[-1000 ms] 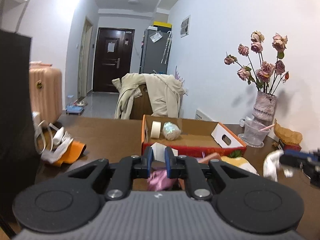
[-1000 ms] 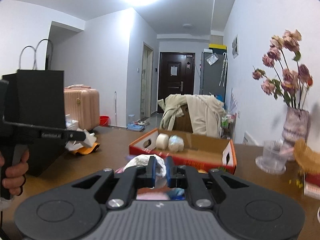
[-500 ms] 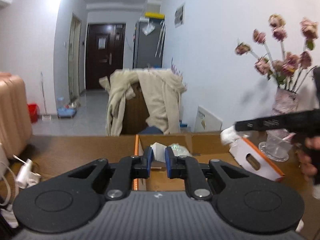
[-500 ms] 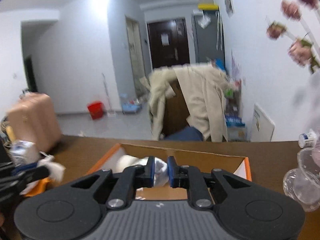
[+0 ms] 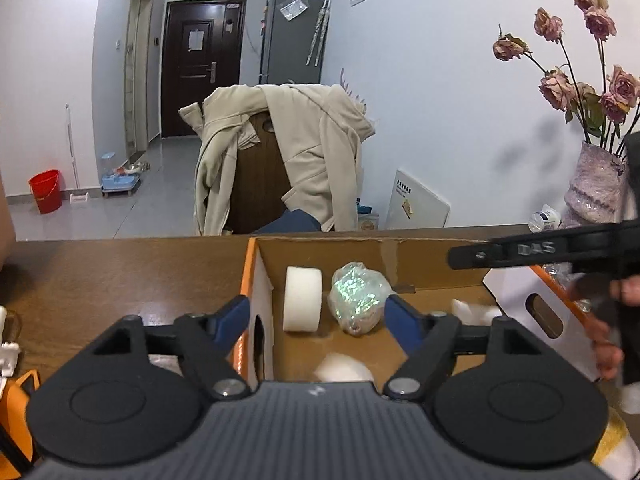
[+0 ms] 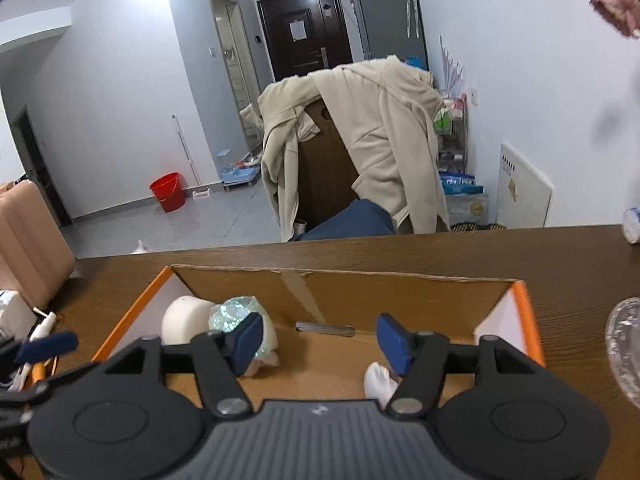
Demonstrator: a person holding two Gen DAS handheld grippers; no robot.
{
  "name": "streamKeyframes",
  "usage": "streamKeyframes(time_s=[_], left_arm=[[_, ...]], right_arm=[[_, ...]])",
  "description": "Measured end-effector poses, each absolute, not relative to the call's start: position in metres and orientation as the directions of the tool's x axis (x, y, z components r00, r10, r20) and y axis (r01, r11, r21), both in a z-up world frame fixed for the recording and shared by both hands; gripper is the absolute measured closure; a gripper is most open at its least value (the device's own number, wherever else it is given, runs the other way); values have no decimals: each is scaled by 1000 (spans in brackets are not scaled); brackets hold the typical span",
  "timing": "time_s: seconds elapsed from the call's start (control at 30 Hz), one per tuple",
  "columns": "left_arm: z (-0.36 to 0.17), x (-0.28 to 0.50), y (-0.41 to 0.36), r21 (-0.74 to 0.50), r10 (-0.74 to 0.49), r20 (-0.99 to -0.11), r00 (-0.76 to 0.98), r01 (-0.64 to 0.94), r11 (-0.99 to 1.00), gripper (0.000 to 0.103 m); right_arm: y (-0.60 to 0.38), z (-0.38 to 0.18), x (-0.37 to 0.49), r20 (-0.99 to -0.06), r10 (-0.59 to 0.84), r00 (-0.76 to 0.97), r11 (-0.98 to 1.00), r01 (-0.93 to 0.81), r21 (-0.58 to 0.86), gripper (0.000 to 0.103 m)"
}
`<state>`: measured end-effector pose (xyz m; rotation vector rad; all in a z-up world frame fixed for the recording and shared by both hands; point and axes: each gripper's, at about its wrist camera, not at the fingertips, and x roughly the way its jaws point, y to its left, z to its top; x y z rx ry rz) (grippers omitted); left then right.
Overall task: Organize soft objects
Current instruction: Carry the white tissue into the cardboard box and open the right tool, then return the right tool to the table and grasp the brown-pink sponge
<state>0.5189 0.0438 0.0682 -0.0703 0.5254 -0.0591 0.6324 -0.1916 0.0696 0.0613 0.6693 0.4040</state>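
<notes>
An orange-edged cardboard box [image 5: 400, 248] lies open on the brown table. Inside are a white foam roll [image 5: 302, 298], a shiny iridescent bundle [image 5: 358, 296] and white soft pieces [image 5: 344, 368]. My left gripper [image 5: 318, 318] is open and empty, above the box's left part. My right gripper [image 6: 320, 338] is open and empty over the same box [image 6: 400, 276]; a white soft item [image 6: 378, 380] lies below its right finger. The roll [image 6: 184, 316] and bundle [image 6: 236, 312] sit at its left. The right gripper also shows at the right of the left wrist view [image 5: 560, 252].
A chair draped with a beige jacket [image 5: 280, 152] stands behind the table. A vase of dried roses [image 5: 596, 184] is at the far right. A clear plastic cup [image 6: 624, 344] stands right of the box. White and orange items [image 5: 12, 360] lie at the left.
Both grippers have opened and let go of the soft items they held, which now lie in the box. Both have moved forward over the box.
</notes>
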Motion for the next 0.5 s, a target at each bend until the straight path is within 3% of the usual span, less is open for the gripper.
streamKeyframes(time_s=[0.07,0.5], left_arm=[[70,520,42,-84,-66,-500,864,28,996,15],[135,441,29,-53,-52,-402,914,34,998,4]], right_arm=[[-199,77,621,-578,379,723,923,-342,177,34],[-236,149,506,-486,376,789,921,-376,102,29]])
